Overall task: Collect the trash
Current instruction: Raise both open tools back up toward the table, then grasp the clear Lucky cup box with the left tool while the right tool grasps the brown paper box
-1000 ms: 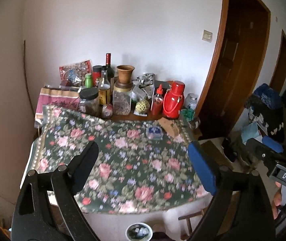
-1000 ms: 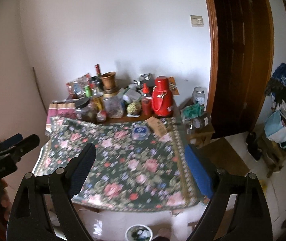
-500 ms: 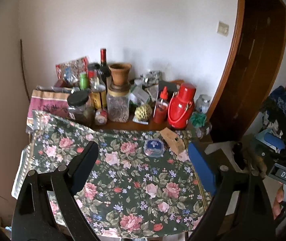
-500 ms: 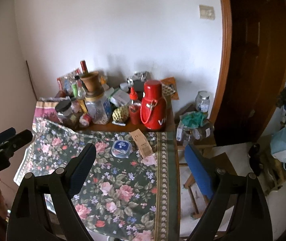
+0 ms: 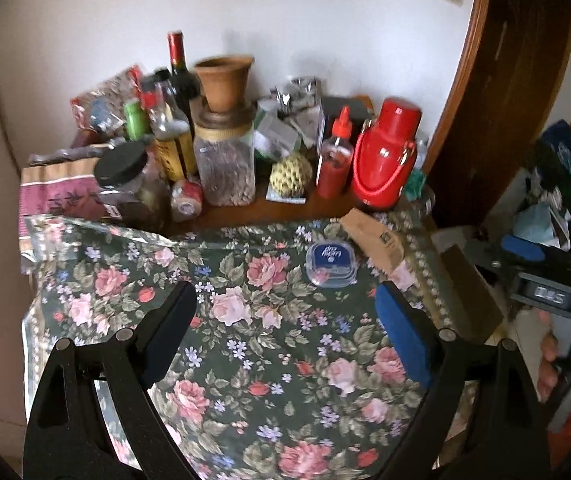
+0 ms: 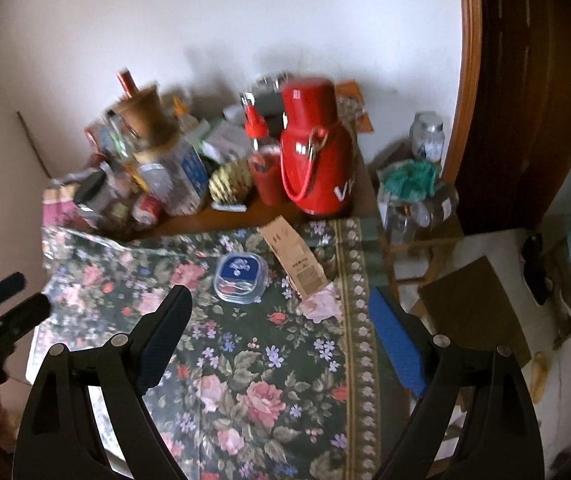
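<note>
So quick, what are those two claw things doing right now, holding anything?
Left gripper: open, holding nothing.
Right gripper: open, holding nothing.

Red thermos (image 5: pixel 385 158), sauce bottle (image 5: pixel 334 164) and wine bottle (image 5: pixel 179 68) behind floral tablecloth (image 5: pixel 245 340).

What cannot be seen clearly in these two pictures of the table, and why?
- Right wrist view: the jars and bottles at the back are smeared by motion blur; their labels are unreadable.
- Both views: the print on the brown carton is too small to read.
- Both views: the near edge of the floral tablecloth is hidden behind the gripper arms.
- Left wrist view: the right gripper is cut off by the picture edge.
</note>
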